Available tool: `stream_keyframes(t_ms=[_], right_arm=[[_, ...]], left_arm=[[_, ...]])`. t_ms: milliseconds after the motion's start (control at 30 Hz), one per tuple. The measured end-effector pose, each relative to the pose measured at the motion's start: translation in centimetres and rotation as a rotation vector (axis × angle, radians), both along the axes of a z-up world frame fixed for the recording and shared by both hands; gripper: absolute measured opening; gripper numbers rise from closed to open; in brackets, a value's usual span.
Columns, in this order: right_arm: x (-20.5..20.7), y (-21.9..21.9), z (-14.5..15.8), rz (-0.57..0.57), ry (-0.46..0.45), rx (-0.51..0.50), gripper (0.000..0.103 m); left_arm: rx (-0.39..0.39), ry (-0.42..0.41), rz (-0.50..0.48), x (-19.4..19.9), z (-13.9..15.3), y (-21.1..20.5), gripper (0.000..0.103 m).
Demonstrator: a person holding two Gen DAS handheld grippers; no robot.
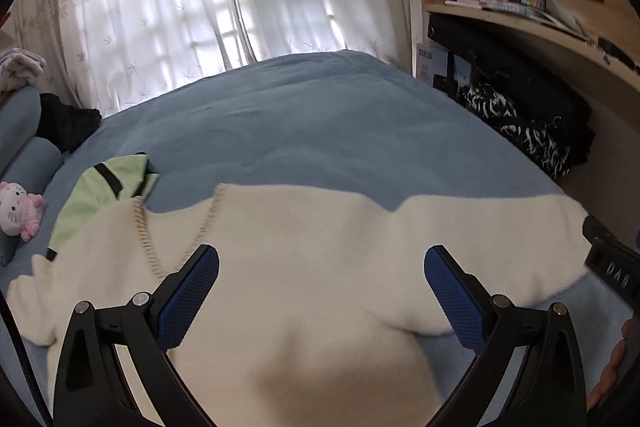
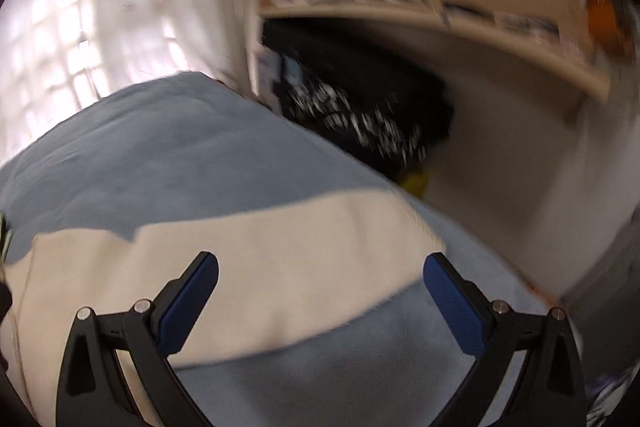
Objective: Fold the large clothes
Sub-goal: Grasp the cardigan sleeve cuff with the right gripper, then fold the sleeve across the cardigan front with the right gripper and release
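Observation:
A large cream fleece garment [image 1: 304, 251] with a stitched neckline lies spread across the near part of the blue bed [image 1: 304, 115]. My left gripper [image 1: 320, 267] is open and empty, just above the garment's middle. The right wrist view is blurred; in it my right gripper [image 2: 320, 271] is open and empty above the garment's right sleeve [image 2: 280, 259], near the bed's right edge. The right gripper's black body [image 1: 612, 263] shows at the right edge of the left wrist view, by the sleeve end.
A light green garment [image 1: 100, 195] lies partly under the cream one at the left. A plush toy [image 1: 18, 207] and pillows [image 1: 24, 155] sit at far left. Dark bags [image 1: 520, 115] and wooden shelves [image 1: 520, 23] stand right of the bed. Curtains [image 1: 200, 7] hang behind.

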State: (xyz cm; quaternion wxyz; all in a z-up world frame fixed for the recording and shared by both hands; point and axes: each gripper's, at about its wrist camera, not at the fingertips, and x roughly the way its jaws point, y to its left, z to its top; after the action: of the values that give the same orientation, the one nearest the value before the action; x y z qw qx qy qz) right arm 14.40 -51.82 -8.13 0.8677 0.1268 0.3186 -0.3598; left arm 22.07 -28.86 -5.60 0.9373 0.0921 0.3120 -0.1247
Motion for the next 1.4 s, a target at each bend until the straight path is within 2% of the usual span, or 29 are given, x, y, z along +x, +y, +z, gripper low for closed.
stream_keyframes(t_ms=[133, 267, 433, 500, 633, 733, 800, 867, 933, 1000, 1067, 1167, 1300, 1400], right_arm=[[-1.3, -4.7, -3.7, -0.115, 0.019, 0.142, 0.095], [-2.2, -7.7, -6.4, -0.165, -0.007, 0.281, 0.095], [-3.0, -9.9, -10.4, -0.208, -0.048, 0.5, 0.095], [-2.9, -10.5, -11.4, -0.226, -0.066, 0.529, 0.096], [-3.1, -10.4, -11.3, -0.272, -0.112, 0.536, 0.096], [-2.1, -10.6, -11.2, -0.254, -0.071, 0.527, 0.093], [-1.6, -10.6, -10.7, -0.238, -0.053, 0.49, 0.075], [-1.5, -10.6, -10.2, -0.229, -0.052, 0.484, 0.033], [-1.4, -10.7, -9.2, -0.208, -0.087, 0.504, 0.013], [-1.4, -10.2, -7.5, -0.181, -0.126, 0.488, 0.01], [-1.3, -8.6, -4.7, -0.122, -0.172, 0.429, 0.009], [-0.6, -4.5, -0.1, 0.018, -0.229, 0.354, 0.009], [0.7, 3.3, 4.9, 0.263, -0.243, 0.251, 0.009], [1.9, 8.3, 5.9, 0.408, -0.222, 0.228, 0.009]], left_arm=[[0.016, 0.023, -0.01, 1.3, -2.5, -2.8, 0.102], [0.022, 0.046, -0.016, 2.2, -4.6, -5.1, 0.102], [0.022, 0.1, -0.006, 3.6, -7.0, -7.5, 0.102], [0.034, 0.119, 0.006, 4.1, -8.0, -8.1, 0.102], [0.073, 0.146, 0.032, 5.0, -9.3, -8.2, 0.102], [0.09, 0.145, 0.037, 5.2, -9.5, -7.8, 0.102], [0.078, 0.144, 0.013, 5.2, -9.3, -7.2, 0.102], [0.072, 0.153, 0.007, 5.2, -8.9, -6.5, 0.102], [0.061, 0.18, 0.021, 5.4, -8.5, -5.5, 0.102], [0.051, 0.204, 0.054, 5.6, -7.8, -4.0, 0.099], [0.045, 0.213, 0.079, 5.6, -7.3, -2.8, 0.088], [0.058, 0.212, 0.121, 5.7, -6.2, -0.5, 0.077], [0.099, 0.13, 0.189, 4.6, -4.1, 3.2, 0.076], [0.064, 0.143, 0.205, 4.0, -2.9, 6.7, 0.076]])
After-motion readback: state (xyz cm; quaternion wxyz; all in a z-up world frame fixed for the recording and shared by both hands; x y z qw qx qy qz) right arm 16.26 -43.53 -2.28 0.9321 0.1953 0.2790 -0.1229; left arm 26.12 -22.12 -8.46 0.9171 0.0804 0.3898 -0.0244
